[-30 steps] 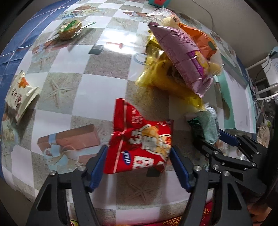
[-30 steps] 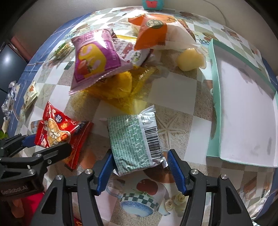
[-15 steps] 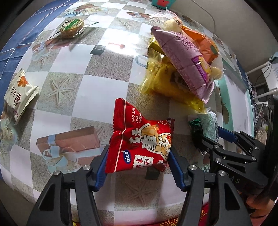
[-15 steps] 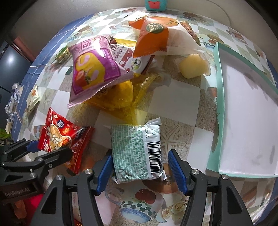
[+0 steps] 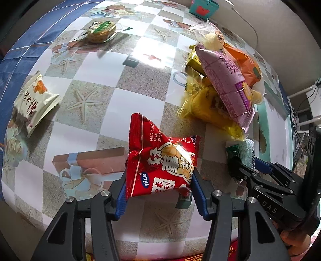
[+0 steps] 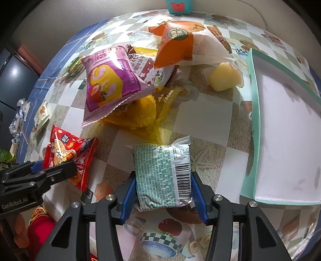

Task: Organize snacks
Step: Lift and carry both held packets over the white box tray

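My left gripper is shut on a red snack packet, squeezed between its blue pads and lifted a little off the table. My right gripper is shut on a green-and-silver packet, also raised slightly. Each gripper shows in the other view: the right gripper with the green packet, and the left gripper with the red packet. A mint-edged white tray lies to the right.
A heap of snacks sits mid-table: a purple packet, an orange-and-white packet, a yellow bag, a yellow jelly cup. A cream packet and a round biscuit pack lie at the left. A teal box stands at the far edge.
Both grippers have closed onto their packets and lifted them slightly: the red packet in the left, the green packet in the right. Both cameras drew back a little.
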Tool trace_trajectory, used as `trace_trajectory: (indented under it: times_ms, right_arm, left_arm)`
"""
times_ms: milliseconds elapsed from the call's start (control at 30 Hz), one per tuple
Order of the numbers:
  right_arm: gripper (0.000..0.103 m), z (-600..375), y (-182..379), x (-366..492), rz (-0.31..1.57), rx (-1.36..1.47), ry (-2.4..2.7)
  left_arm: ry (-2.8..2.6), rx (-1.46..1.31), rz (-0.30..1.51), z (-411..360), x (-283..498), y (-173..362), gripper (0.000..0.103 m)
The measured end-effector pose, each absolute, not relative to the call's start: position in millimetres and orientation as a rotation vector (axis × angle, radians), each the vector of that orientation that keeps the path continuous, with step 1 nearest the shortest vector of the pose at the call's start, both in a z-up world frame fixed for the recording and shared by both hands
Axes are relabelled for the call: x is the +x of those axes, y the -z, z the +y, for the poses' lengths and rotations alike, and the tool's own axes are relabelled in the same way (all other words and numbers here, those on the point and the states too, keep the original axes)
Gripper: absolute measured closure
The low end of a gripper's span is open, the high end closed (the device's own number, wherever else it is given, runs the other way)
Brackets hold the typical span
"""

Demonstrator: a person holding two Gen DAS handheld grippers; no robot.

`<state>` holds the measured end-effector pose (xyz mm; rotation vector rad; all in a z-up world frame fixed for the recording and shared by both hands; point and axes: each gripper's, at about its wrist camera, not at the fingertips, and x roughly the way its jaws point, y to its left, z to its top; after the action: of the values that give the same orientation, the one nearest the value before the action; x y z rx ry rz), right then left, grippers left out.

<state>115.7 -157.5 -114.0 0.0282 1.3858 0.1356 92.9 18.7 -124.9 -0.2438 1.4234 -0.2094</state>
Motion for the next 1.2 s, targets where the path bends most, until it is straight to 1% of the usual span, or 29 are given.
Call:
trace_trajectory:
  times_ms: [67,433,733,900,1100,1200]
  right_arm:
    - [0.049,-158,112,113,1.386,0.034,-0.137]
    - [0.049,-179,95,108,1.362,0.109,-0.141]
    - [0.049,-206,74,97,1.299,0.175,-0.042]
    - [0.049,-223,48,99,1.220,0.199,0.028]
    - [0.049,-256,5,109,1.121,0.231,0.114]
    - [0.049,-273,-10,117,1.090,0.253,0.162]
  left_arm:
    - [0.205,-0.246,1.418,29,89,116,0.046]
    - [0.187,-0.249,1.384,31,79,82,0.046]
    - [0.173,-0.256,1.304,30,74,43,0.046]
    - [0.180,-0.252,1.239,21,82,12,0.046]
    - [0.227,-0.228,1.163,-7,102,-31,0.046]
    - [0.241,-0.214,1.136,-21,111,-45,0.046]
